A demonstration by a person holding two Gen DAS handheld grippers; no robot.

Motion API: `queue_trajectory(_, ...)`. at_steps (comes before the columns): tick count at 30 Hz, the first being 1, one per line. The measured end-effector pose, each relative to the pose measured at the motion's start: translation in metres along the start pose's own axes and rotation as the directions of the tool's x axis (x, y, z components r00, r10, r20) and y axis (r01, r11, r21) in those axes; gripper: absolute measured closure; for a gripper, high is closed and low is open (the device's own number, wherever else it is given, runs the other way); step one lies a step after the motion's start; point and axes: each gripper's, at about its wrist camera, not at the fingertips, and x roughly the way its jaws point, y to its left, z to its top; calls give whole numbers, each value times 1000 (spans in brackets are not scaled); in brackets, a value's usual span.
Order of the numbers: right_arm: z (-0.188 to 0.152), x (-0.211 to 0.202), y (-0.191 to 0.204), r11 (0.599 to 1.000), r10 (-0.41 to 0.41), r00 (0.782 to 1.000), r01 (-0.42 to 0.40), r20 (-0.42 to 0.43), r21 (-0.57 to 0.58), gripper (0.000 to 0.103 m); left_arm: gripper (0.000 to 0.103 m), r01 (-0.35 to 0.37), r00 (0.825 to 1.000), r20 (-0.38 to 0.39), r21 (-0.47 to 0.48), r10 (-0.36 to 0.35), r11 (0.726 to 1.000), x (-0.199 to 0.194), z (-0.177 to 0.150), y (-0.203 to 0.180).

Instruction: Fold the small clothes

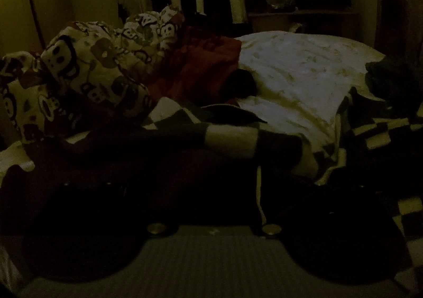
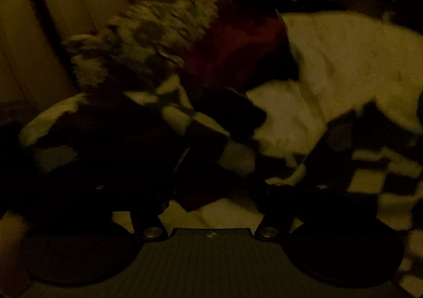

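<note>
Two hand-held grippers spread wide, nothing held, fingers lost in shadow, checkered blanket [image 1: 232, 136] dim, right view blurred

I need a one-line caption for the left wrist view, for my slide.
Dim bedroom: open left gripper above a checkered blanket, with cartoon-print bedding, red cloth and white sheet beyond.

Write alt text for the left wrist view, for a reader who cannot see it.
Dim bedroom: the left tongs stand open and empty above a checkered blanket. Behind lie a cartoon-print quilt, a red cloth and a white sheet.
</note>
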Motion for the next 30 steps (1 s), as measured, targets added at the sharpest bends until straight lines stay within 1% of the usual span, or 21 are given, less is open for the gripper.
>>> queue_trajectory(1, -3, 13, -6, 998, -13, 1000, 14, -16, 62, 17, 0, -2, 1000, 5, -4, 2, 1000, 0, -1, 0)
queue_trajectory(2, -6, 25, -15, 992, -25, 999, 28, -24, 125, 32, 0, 7, 1000, 12, -6, -7, 1000, 1, -2, 1)
queue_trajectory(3, -9, 36, -25, 981, -52, 998, 57, -33, 184, 38, 0, 10, 1000, 15, -7, -10, 1000, 1, -2, 1)
queue_trajectory(5, -16, 49, -38, 956, -104, 994, 109, -30, 272, 39, 0, 8, 1000, 26, -6, -8, 1000, 2, -3, 2)
queue_trajectory(6, -20, 53, -46, 939, -114, 993, 116, -27, 323, 39, 0, 5, 1000, 29, -2, -5, 1000, 2, -4, 1)
queue_trajectory(9, -30, 65, -64, 883, -74, 997, 82, -36, 462, 40, 0, 0, 999, 36, 3, 0, 1000, 2, -6, -1)
queue_trajectory(11, -35, 70, -71, 845, -90, 996, 88, -23, 527, 43, 0, -4, 999, 39, 4, 4, 1000, 2, -6, -2)
queue_trajectory(12, -36, 71, -74, 825, -93, 996, 79, -4, 560, 45, 0, -4, 999, 39, 4, 4, 1000, 3, -6, -2)
queue_trajectory(14, -36, 75, -79, 800, -58, 997, 17, 49, 600, 47, 0, -8, 999, 38, 9, 7, 1000, 3, -6, -3)
queue_trajectory(15, -37, 78, -82, 783, -39, 998, -4, 56, 622, 71, 0, -9, 999, 38, 12, 9, 1000, 3, -6, -4)
queue_trajectory(16, -35, 80, -85, 774, -25, 998, -13, 52, 633, 90, 0, -10, 999, 37, 13, 10, 1000, 3, -6, -5)
queue_trajectory(17, -34, 77, -85, 782, -17, 999, -18, 51, 622, 95, 0, -12, 999, 36, 15, 11, 1000, 3, -6, -5)
queue_trajectory(21, -10, 44, -79, 894, -41, 993, -12, 107, 448, 96, 0, 1, 999, 35, -3, 0, 1000, 1, -5, -3)
queue_trajectory(22, 0, 33, -82, 901, -33, 992, -24, 125, 433, 96, 0, 9, 999, 35, -10, -9, 1000, -1, -4, -3)
queue_trajectory(24, 22, 9, -95, 900, -23, 987, -49, 159, 434, 96, 0, 45, 999, 30, -20, -44, 999, -5, -2, -2)
queue_trajectory(25, 37, -2, -103, 908, -29, 985, -46, 172, 417, 96, 0, 65, 997, 29, -23, -65, 998, -6, -1, -2)
queue_trajectory(26, 51, -14, -110, 921, -49, 982, -25, 180, 389, 96, 0, 81, 996, 33, -28, -80, 996, -9, -1, -2)
queue_trajectory(27, 65, -26, -118, 937, -79, 983, 17, 165, 348, 96, 0, 90, 995, 36, -37, -88, 995, -11, 0, -2)
queue_trajectory(28, 76, -36, -127, 943, -118, 980, 59, 160, 328, 96, 0, 96, 995, 34, -46, -94, 994, -12, 1, -2)
queue_trajectory(29, 80, -46, -139, 939, -169, 973, 112, 154, 326, 96, 0, 105, 994, 32, -58, -104, 993, -12, 2, -2)
queue_trajectory(30, 83, -49, -150, 933, -207, 970, 157, 124, 323, 95, 0, 124, 992, 30, -69, -122, 990, -11, 2, -2)
